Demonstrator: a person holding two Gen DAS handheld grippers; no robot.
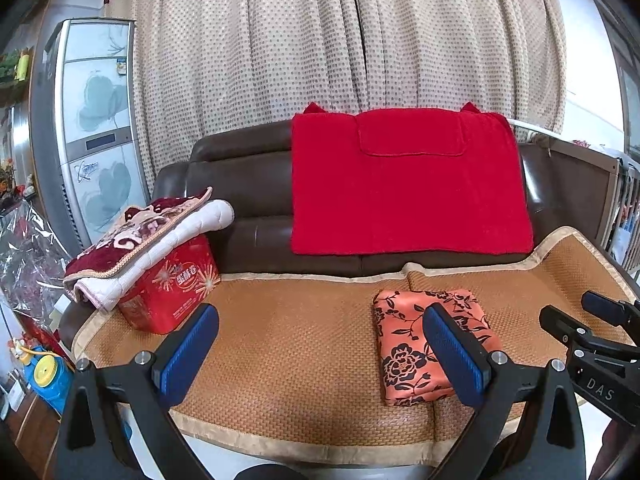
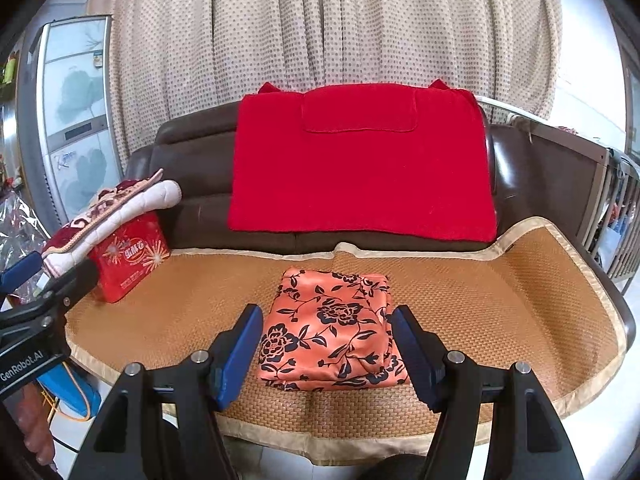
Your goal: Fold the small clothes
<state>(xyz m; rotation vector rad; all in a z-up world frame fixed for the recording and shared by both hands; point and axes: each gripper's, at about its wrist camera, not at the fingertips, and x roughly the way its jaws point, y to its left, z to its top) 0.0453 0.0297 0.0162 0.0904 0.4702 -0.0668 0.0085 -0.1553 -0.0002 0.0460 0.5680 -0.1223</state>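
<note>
Ahead and to the left of the left gripper [image 1: 320, 344], a red box [image 1: 172, 292] sits on the woven mat [image 1: 288, 320] with a quilted blanket [image 1: 144, 236] draped over it. The left gripper's jaws stand apart with nothing between them. The folded orange floral cloth [image 2: 332, 328] (black flowers on it) lies flat on the mat just ahead of the right gripper [image 2: 326, 354], whose jaws also stand apart, clear of it. Behind, a red towel [image 2: 360, 164] hangs over the brown sofa [image 2: 192, 172].

Orange black-flowered folded garment [image 2: 332, 324], red towel [image 2: 360, 164], dotted beige curtain [image 2: 320, 32]
</note>
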